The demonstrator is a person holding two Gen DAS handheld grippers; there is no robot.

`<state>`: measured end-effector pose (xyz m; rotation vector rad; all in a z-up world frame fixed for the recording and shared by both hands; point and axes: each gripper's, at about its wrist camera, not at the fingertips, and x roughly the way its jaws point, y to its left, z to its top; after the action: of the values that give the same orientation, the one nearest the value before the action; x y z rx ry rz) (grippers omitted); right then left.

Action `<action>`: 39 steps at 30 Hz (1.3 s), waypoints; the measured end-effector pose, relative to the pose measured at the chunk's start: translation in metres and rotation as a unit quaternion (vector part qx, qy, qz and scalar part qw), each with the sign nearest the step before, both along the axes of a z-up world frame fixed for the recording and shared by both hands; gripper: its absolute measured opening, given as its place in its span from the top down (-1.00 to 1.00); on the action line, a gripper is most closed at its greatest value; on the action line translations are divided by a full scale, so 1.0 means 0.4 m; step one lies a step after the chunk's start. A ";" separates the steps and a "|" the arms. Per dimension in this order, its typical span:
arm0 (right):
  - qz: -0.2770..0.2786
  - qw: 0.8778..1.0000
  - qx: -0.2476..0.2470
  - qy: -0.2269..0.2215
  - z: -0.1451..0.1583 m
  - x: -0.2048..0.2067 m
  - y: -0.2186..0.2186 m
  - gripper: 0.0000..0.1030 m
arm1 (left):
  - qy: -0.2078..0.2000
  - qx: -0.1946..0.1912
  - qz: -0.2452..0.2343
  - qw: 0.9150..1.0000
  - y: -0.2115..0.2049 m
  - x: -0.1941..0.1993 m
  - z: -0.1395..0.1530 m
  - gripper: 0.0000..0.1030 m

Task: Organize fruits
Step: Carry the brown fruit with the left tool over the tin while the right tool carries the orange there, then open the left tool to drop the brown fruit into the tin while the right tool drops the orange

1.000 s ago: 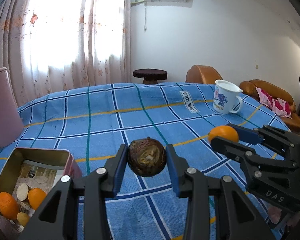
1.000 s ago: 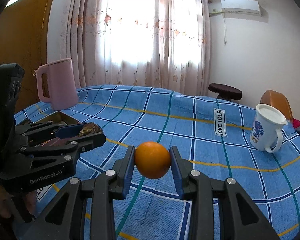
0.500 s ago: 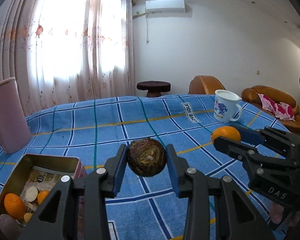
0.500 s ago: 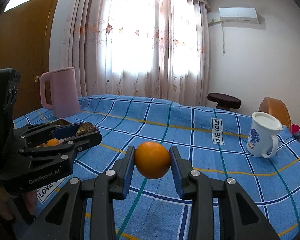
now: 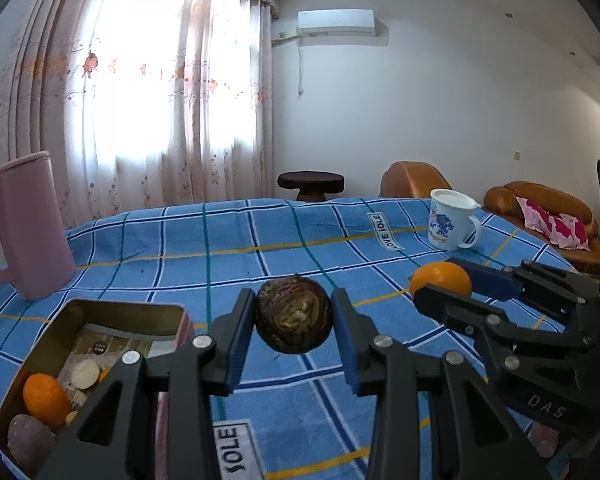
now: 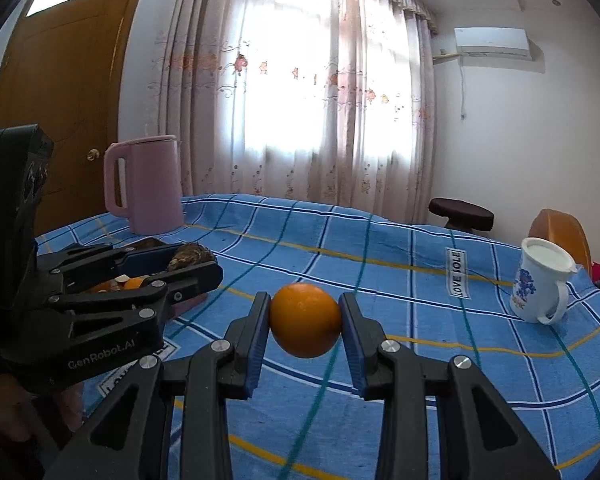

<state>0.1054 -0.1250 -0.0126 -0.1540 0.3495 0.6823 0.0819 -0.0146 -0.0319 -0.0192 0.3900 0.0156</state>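
Observation:
My left gripper (image 5: 294,320) is shut on a dark brown wrinkled fruit (image 5: 294,319), held above the blue checked tablecloth (image 5: 228,248). Below it to the left stands an open metal tin (image 5: 100,312) with an orange (image 5: 44,394), a pale slice and other fruit inside. My right gripper (image 6: 305,320) is shut on an orange (image 6: 305,320) over the cloth. In the left wrist view the right gripper (image 5: 440,288) shows at the right with its orange (image 5: 440,278). In the right wrist view the left gripper (image 6: 192,260) with the brown fruit (image 6: 190,258) hangs over the tin at the left.
A pink jug (image 5: 20,232) stands at the table's far left corner. A white mug with a blue print (image 5: 452,220) sits far right. Behind the table are a dark stool (image 5: 310,182), orange armchairs (image 5: 540,208), curtains and a wooden door (image 6: 60,120).
Both grippers have tilted up and shifted a little with their fruit still held. The tin and the jug now sit further right and higher in the left wrist view.

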 end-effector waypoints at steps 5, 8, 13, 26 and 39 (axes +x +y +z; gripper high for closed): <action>0.019 1.000 0.001 0.007 0.002 -0.007 0.045 0.29 | 0.000 -0.011 0.011 1.000 0.045 -0.030 0.002 0.22; 0.034 0.999 0.002 0.009 0.011 -0.013 0.080 0.29 | -0.002 -0.018 0.019 1.000 0.076 -0.053 0.009 0.22; 0.058 0.998 -0.002 0.005 0.032 -0.033 0.141 0.29 | 0.001 -0.028 0.038 0.999 0.132 -0.084 0.017 0.22; 0.134 0.991 -0.019 0.005 0.052 -0.089 0.324 0.29 | 0.008 -0.040 0.100 0.994 0.274 -0.152 0.022 0.22; 0.163 0.982 -0.086 0.044 -0.034 -0.106 0.442 0.29 | 0.044 -0.064 0.130 0.988 0.364 -0.191 -0.032 0.21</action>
<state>0.0629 0.0520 -0.0261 -0.3520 0.4733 0.9845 0.0056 0.1311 -0.0447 -0.1959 0.4739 0.2503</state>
